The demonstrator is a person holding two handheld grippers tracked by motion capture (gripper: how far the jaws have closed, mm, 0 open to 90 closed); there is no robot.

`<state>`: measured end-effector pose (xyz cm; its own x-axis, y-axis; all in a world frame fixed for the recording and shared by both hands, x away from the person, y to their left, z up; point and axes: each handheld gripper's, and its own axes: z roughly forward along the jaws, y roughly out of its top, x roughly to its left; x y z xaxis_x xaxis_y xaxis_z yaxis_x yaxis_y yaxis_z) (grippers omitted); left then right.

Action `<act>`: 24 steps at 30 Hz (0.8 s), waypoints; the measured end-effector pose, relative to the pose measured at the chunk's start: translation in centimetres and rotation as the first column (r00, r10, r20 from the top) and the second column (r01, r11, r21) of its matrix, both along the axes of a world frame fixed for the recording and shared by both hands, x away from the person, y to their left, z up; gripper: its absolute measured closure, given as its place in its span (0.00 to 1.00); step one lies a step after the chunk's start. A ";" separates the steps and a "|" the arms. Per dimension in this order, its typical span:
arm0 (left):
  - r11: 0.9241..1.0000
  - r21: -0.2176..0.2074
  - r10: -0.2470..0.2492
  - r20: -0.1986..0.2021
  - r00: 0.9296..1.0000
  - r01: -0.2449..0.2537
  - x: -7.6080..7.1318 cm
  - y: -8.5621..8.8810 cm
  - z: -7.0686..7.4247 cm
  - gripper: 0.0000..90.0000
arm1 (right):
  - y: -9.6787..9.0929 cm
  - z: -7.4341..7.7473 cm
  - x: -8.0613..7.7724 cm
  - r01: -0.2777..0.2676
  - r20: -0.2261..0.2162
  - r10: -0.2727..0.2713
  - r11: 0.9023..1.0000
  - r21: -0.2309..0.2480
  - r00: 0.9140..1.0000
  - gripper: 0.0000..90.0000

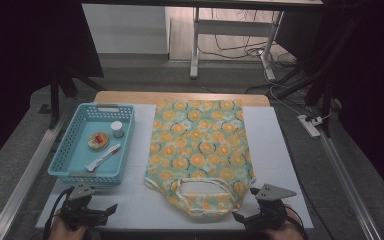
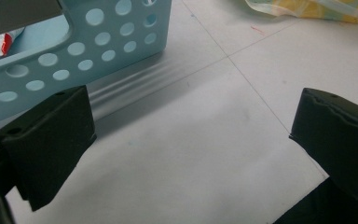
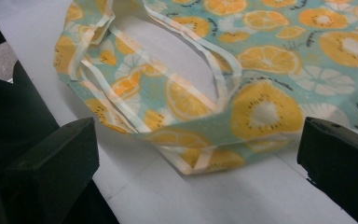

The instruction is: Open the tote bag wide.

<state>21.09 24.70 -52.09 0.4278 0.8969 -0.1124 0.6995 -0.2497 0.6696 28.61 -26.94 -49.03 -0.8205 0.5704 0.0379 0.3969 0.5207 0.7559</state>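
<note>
Basket with small items sits left of the bag on the tabletop. Bag's long axis runs near-far, handles near. Left tongs and right tongs both apart, empty.

Left tongs: black body, grey three-cornered plate on top with small dark screw holes, black cable looping off the outer side. Right tongs: same black build, larger pale grey three-cornered plate, dark dots at its corners. Left gripper view: two blocky matte-black jaws, flat-faced, small round holes near upper edges. Right gripper view: same matte-black blocks, slightly worn edges. Hands partly visible at bottom edge, no sleeves discernible.
</note>
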 end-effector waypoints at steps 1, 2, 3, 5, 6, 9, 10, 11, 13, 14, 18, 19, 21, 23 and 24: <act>1.000 0.001 -0.002 0.001 1.000 0.002 0.0 0.0 0.0 0.00 | 0.2 0.0 0.0 -0.008 0.002 0.008 1.000 -0.004 1.000 0.00; 1.000 0.001 -0.002 0.001 1.000 0.002 0.0 0.0 0.0 0.00 | 0.4 0.0 0.0 -0.015 0.001 0.015 1.000 -0.005 1.000 0.00; 1.000 0.004 -0.005 0.001 1.000 0.005 0.0 -0.1 0.0 0.00 | 0.6 0.0 0.1 -0.020 0.000 0.020 1.000 -0.006 1.000 0.00; 1.000 0.006 -0.009 0.001 1.000 0.009 0.0 -0.1 0.0 0.00 | 1.1 0.0 0.0 -0.033 -0.012 0.033 0.999 -0.003 0.999 0.00; 1.000 0.003 -0.009 0.003 1.000 0.009 0.0 -0.1 0.0 0.00 | 1.4 0.0 0.0 -0.038 -0.015 0.038 0.999 0.001 0.999 0.00; 1.000 -0.003 -0.008 0.002 1.000 0.008 0.0 0.0 0.0 0.00 | 2.1 0.2 0.0 -0.052 -0.020 0.052 0.999 0.006 0.998 0.00; 1.000 -0.006 -0.009 0.002 1.000 0.009 0.0 0.0 0.0 0.00 | 2.4 0.2 0.0 -0.058 -0.020 0.058 0.998 0.004 0.998 0.00; 1.000 -0.005 -0.010 0.002 1.000 0.010 -0.1 0.0 0.0 0.00 | 2.6 0.2 0.0 -0.065 -0.020 0.065 0.998 0.002 0.998 0.00; 1.000 0.000 -0.013 0.003 1.000 0.013 -0.1 0.0 0.0 0.00 | 3.2 0.1 0.0 -0.088 -0.027 0.088 0.996 0.000 0.996 0.00; 1.000 0.000 -0.013 0.003 1.000 0.013 -0.1 0.0 0.0 0.00 | 3.5 0.0 0.0 -0.101 -0.029 0.101 0.995 -0.005 0.994 0.00; 1.000 0.003 -0.018 0.002 1.000 0.018 0.0 -0.1 0.0 0.00 | 4.7 -0.3 -0.1 -0.140 -0.031 0.139 0.989 -0.036 0.990 0.00; 1.000 0.002 -0.019 0.001 1.000 0.019 0.0 -0.1 0.0 0.00 | 5.0 -0.5 0.0 -0.148 -0.038 0.146 0.988 -0.039 0.989 0.00; 1.000 0.002 -0.020 0.001 1.000 0.020 -0.1 -0.1 0.0 0.00 | 5.5 -0.7 0.0 -0.167 -0.052 0.165 0.985 -0.043 0.985 0.00; 1.000 0.003 -0.022 0.001 1.000 0.022 -0.1 -0.1 0.0 0.00 | 6.1 -1.0 0.0 -0.188 -0.059 0.185 0.981 -0.056 0.981 0.00; 1.000 0.003 -0.022 0.001 1.000 0.022 -0.1 -0.1 0.0 0.00 | 6.4 -1.2 0.0 -0.198 -0.061 0.194 0.978 -0.062 0.979 0.00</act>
